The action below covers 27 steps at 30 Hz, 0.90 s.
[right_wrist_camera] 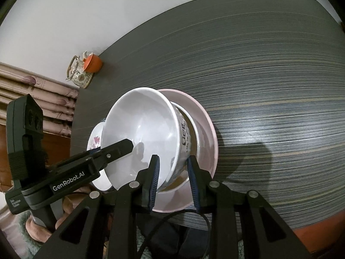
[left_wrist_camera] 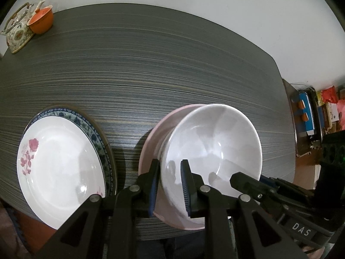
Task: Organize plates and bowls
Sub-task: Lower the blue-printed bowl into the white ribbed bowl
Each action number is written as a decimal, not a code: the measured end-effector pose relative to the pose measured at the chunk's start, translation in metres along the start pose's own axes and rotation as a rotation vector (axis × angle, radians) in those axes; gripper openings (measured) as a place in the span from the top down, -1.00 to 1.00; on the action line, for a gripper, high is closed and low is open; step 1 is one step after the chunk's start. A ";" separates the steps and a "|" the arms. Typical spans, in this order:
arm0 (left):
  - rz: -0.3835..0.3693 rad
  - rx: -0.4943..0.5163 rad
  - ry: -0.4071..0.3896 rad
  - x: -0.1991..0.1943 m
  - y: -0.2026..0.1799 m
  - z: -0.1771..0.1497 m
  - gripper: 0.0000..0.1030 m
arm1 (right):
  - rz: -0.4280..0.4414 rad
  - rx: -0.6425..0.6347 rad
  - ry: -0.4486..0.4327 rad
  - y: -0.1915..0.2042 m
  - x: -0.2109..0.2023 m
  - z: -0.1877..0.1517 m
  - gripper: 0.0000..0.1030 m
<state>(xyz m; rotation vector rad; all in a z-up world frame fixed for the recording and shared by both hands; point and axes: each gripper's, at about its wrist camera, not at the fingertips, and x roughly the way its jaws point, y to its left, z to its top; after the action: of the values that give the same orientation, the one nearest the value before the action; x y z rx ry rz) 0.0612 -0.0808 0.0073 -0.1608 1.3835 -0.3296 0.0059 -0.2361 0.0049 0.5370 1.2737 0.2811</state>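
While both plates [left_wrist_camera: 58, 157] sit stacked | left hand-held gripper [left_wrist_camera: 170, 185] and right hand-held gripper [right_wrist_camera: 173, 181] clamp white bowl [left_wrist_camera: 215, 142] rim | bowl stack over pink plate [left_wrist_camera: 151, 142], unfinished.

A plain white bowl [left_wrist_camera: 212, 149], glossy and empty, is tilted with its mouth toward the viewer and sits above a pale pink plate [left_wrist_camera: 151, 146] that lies flat on the dark striped table [left_wrist_camera: 151, 64]; the right wrist view shows dark printed characters on the bowl's outer wall [right_wrist_camera: 186, 138] and a second vessel nested beneath it, its kind unclear. At nine o'clock from the bowl, well apart, a white plate with a red flower motif [left_wrist_camera: 58, 159] rests stacked on a plate with a blue floral border [left_wrist_camera: 86, 123] near the table's front edge.
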 end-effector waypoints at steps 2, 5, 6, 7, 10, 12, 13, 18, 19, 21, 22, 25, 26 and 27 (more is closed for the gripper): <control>-0.001 0.000 0.001 0.000 0.000 0.001 0.63 | -0.007 -0.003 0.000 0.001 0.000 0.000 0.43; -0.002 -0.002 0.006 0.002 0.001 0.002 0.63 | -0.024 -0.013 -0.007 0.003 -0.002 0.001 0.41; -0.005 -0.001 0.007 0.002 0.002 0.002 0.63 | -0.028 -0.011 -0.008 0.003 -0.002 0.001 0.40; -0.007 -0.001 0.009 0.002 0.002 0.002 0.63 | -0.028 -0.011 -0.007 0.003 -0.002 0.001 0.40; -0.002 0.014 0.004 0.002 0.000 0.002 0.63 | -0.025 -0.009 -0.007 0.002 -0.001 0.001 0.40; -0.002 0.009 0.007 0.002 0.000 0.003 0.61 | -0.025 -0.012 -0.009 0.000 -0.001 0.001 0.39; -0.006 0.005 0.008 0.002 0.001 0.003 0.61 | -0.024 -0.012 -0.007 0.001 -0.001 0.000 0.39; -0.014 -0.003 0.010 0.002 0.004 0.002 0.59 | -0.027 -0.012 0.003 0.001 -0.002 0.000 0.40; -0.016 -0.004 0.011 0.002 0.006 0.003 0.59 | -0.025 -0.013 0.002 0.002 -0.002 0.000 0.40; -0.017 -0.003 0.012 0.002 0.007 0.004 0.59 | -0.021 -0.015 -0.005 0.002 -0.005 0.000 0.40; -0.018 -0.003 0.012 0.002 0.008 0.005 0.59 | -0.019 -0.018 -0.007 0.003 -0.006 0.000 0.40; -0.022 -0.005 0.013 0.000 0.011 0.004 0.59 | -0.024 -0.017 -0.021 0.003 -0.011 -0.002 0.40; -0.024 -0.006 0.015 0.000 0.011 0.005 0.59 | -0.016 -0.013 -0.022 0.002 -0.013 -0.003 0.40; -0.027 -0.008 0.015 -0.001 0.012 0.005 0.59 | -0.012 -0.015 -0.023 0.002 -0.013 -0.003 0.40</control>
<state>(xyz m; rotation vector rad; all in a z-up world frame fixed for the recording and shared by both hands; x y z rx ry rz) 0.0676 -0.0694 0.0054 -0.1844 1.3989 -0.3485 -0.0006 -0.2400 0.0159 0.5183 1.2516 0.2742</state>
